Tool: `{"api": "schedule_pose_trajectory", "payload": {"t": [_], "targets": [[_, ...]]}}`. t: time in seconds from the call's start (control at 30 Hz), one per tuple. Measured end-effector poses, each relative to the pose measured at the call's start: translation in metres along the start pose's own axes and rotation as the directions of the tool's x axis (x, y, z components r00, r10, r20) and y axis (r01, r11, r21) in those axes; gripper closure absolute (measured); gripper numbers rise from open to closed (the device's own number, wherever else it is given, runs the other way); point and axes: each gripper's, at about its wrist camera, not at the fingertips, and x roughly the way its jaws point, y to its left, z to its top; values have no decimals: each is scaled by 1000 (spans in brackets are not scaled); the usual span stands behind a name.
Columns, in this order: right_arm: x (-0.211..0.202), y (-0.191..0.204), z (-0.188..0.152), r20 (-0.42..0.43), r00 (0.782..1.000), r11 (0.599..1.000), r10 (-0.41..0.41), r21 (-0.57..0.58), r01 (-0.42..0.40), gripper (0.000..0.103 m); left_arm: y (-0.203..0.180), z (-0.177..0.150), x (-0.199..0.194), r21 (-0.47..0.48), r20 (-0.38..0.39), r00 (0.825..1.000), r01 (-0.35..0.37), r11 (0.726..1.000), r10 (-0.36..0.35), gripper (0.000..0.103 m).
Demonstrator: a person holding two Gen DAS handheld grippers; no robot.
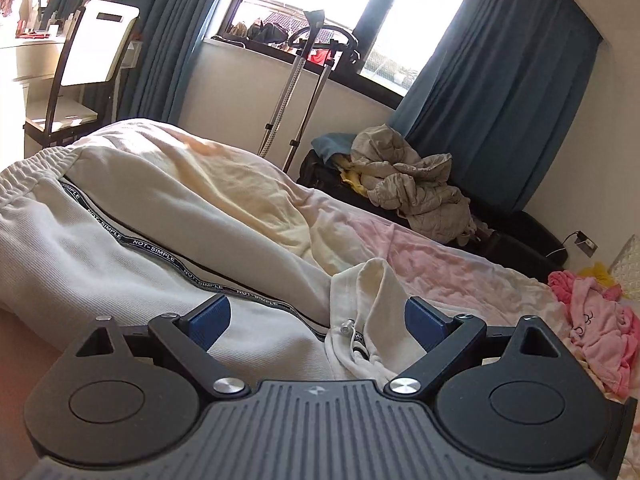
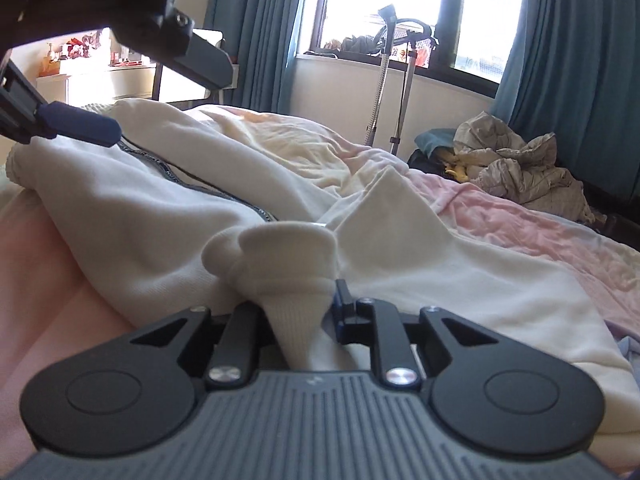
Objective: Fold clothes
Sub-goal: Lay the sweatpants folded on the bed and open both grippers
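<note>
A cream-white zip jacket (image 1: 132,248) with a black "NOT-SIMPLE" zipper tape (image 1: 160,246) lies spread on the bed. My left gripper (image 1: 318,322) is open just above it, its blue pads either side of the zipper's end and a raised fold of fabric (image 1: 380,280). My right gripper (image 2: 298,304) is shut on a bunched ribbed cuff (image 2: 288,260) of the same jacket (image 2: 132,216). The left gripper's blue fingertip (image 2: 86,124) shows at the upper left of the right wrist view, over the jacket.
A pink sheet (image 1: 440,256) covers the bed. A pink garment (image 1: 596,328) lies at the right edge. A heap of grey clothes (image 1: 412,184) sits on a dark couch beyond. A garment steamer stand (image 1: 304,80), a chair (image 1: 80,76) and blue curtains (image 1: 500,88) line the far wall.
</note>
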Motion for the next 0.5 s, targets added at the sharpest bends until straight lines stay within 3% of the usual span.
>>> {"api": "schedule_pose_trajectory", "payload": {"t": [0.1, 0.23, 0.33, 0.5], "targets": [[-23, -12, 1, -15, 995, 994, 104, 18, -103, 68, -9, -9, 5, 52, 7, 1000, 25, 998, -25, 8], [-66, -29, 1, -6, 984, 984, 177, 34, -177, 66, -21, -17, 10, 113, 0, 1000, 13, 993, -13, 8], [-92, -51, -1, 43, 986, 983, 164, 81, -167, 65, -26, -23, 17, 144, -15, 1000, -21, 989, 23, 8], [-107, -96, -15, 109, 993, 964, 37, 258, -64, 62, -29, -30, 29, 188, -40, 996, -72, 980, 81, 8]]}}
